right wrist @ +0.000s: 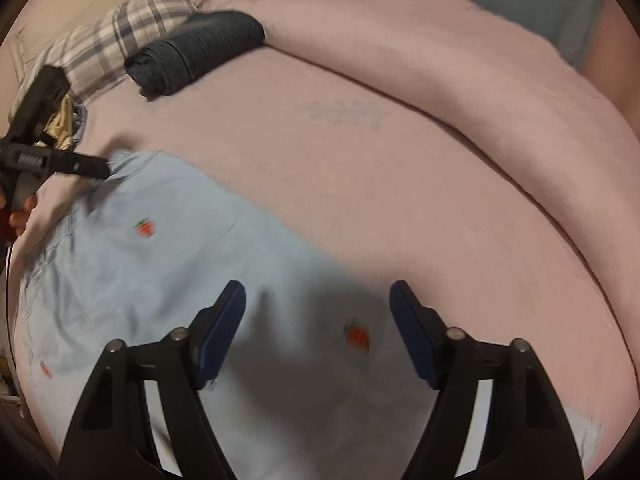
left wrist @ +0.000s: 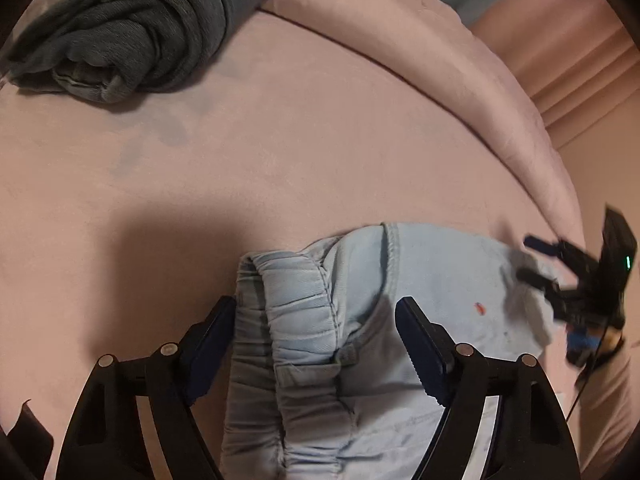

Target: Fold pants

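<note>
Light blue pants [left wrist: 360, 320] with small red strawberry prints lie on a pink bed sheet [left wrist: 240, 160]. In the left wrist view my left gripper [left wrist: 316, 312] is open, its fingers on either side of the gathered elastic waistband. In the right wrist view my right gripper [right wrist: 318, 300] is open just above the pants [right wrist: 160, 272], over a strawberry print. The right gripper also shows in the left wrist view [left wrist: 536, 260] at the far end of the pants. The left gripper shows in the right wrist view [right wrist: 106, 170] at the pants' upper left edge.
A folded dark grey garment [left wrist: 136, 32] lies at the far side of the bed, also in the right wrist view [right wrist: 200, 48]. A plaid pillow [right wrist: 116, 36] lies behind it. A rolled pink blanket [right wrist: 440, 80] runs along the far right edge.
</note>
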{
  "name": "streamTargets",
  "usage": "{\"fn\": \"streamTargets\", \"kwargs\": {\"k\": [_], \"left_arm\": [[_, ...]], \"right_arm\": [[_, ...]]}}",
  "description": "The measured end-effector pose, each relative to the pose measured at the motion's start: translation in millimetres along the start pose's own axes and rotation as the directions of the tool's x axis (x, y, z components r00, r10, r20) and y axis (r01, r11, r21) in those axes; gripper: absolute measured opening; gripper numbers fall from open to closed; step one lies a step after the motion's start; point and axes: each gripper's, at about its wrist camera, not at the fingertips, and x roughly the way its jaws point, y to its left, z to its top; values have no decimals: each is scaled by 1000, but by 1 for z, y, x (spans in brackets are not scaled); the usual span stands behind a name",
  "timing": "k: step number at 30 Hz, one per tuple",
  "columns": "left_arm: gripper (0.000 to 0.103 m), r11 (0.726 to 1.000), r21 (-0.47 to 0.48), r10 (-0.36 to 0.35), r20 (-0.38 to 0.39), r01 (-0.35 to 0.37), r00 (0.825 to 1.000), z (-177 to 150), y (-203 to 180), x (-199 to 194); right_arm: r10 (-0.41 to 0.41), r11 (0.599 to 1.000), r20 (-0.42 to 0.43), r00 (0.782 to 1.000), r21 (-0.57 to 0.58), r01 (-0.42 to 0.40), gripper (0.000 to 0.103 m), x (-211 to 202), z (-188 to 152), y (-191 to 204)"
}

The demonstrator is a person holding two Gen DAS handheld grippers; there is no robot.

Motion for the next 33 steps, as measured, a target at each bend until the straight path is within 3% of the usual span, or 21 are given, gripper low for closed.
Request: {"fn": "streamTargets", "kwargs": {"k": [2,3,4,5,6,7,11,14,17,18,21,23,25,26,28,30,31,33], "left_arm": [[66,999,33,21,9,-21,1000,-1,-1,-1],[62,999,38,25,9,-25,1000,0,0,-2],[49,999,41,32,12,-33,999,0,3,-3],[42,999,43,32,13,-33,999,2,8,-3],[41,999,45,22,12,-22,1000,4,9,-6],[39,998,56,15,21,-16,1000,3,10,-9],[31,991,120,46,85,-56,995,2,3,-18],[31,996,81,35,145,-48,989,2,13,-25],[39,988,92,113,107,-123,988,-2,18,-6],[40,985,100,132,115,-144,985,-1,13,-4],[49,976,83,192,107,-201,976,3,7,-15],[56,970,85,212,151,-227,965,3,-1,-30],[56,957,93,248,237,-276,939,-3,-7,-51],[57,953,103,250,270,-286,930,-7,-11,-58],[57,962,150,179,280,-227,943,-13,-23,-62],[57,958,232,112,244,-170,963,-17,-45,-49],[57,945,275,111,229,-174,967,-20,-54,-40],[57,925,328,142,171,-193,975,-24,-65,-13]], "right_arm": [[21,1000,-45,999,-5,-21,64,16,8,-8],[31,999,-80,996,-8,-31,53,27,9,-12],[34,999,-106,994,-7,-35,36,33,8,-14],[43,999,-134,990,-12,-45,36,40,6,-14],[50,998,-126,991,-24,-53,26,41,5,-13],[81,995,-111,990,-43,-86,8,37,5,-10],[16,986,-107,994,-162,-34,5,26,7,9],[-14,989,-46,999,-149,7,5,9,15,5],[-15,994,-41,999,-106,11,7,12,15,-2],[-49,994,-69,996,-104,42,14,24,10,-2],[-83,990,-62,995,-116,75,18,31,6,0],[-49,997,-46,998,-67,46,32,18,8,-5],[-28,999,28,999,-18,28,35,-13,4,-18],[-32,999,55,998,-2,32,35,-24,0,-21],[-46,996,93,995,74,40,33,-46,-18,-43],[-84,986,49,995,147,75,32,-47,-41,-60],[-140,977,-36,990,157,144,29,-36,-57,-69],[-235,958,-189,953,120,260,30,-2,-74,-78]]}}
